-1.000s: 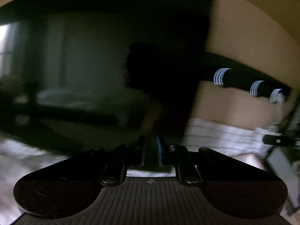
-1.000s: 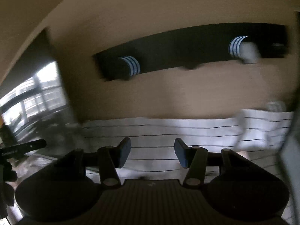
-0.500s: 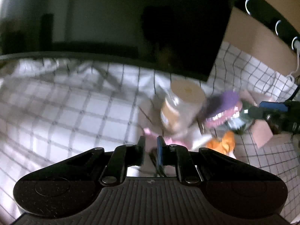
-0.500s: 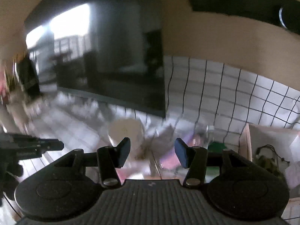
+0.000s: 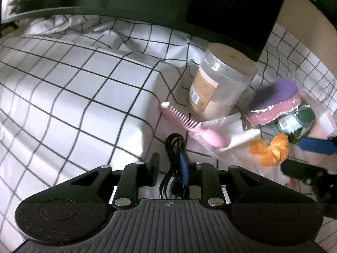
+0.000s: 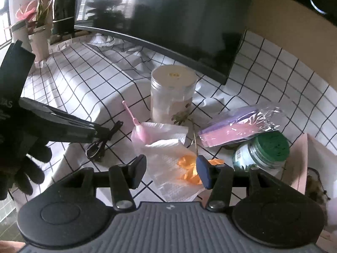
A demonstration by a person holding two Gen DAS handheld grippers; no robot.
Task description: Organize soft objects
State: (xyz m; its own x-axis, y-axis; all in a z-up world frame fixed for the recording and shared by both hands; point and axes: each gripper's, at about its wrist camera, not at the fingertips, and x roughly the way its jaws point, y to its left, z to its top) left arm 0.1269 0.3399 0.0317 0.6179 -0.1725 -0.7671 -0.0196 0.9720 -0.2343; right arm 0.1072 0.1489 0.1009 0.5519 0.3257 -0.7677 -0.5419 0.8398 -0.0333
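We find the left gripper (image 5: 170,166) at lower centre of its view, fingers part-spread around a coiled black cable (image 5: 173,147) without visibly clamping it. The right gripper (image 6: 171,172) stands spread wide, holding nothing, above a white paper towel (image 6: 168,160) and an orange fabric flower (image 6: 189,168). The wrapped purple-and-pink sponges (image 6: 231,126) lie at centre right, leaning on a green-lidded jar (image 6: 265,151), with a pink comb (image 6: 137,124) beside a clear canister (image 6: 171,92) on the checked cloth (image 6: 84,88).
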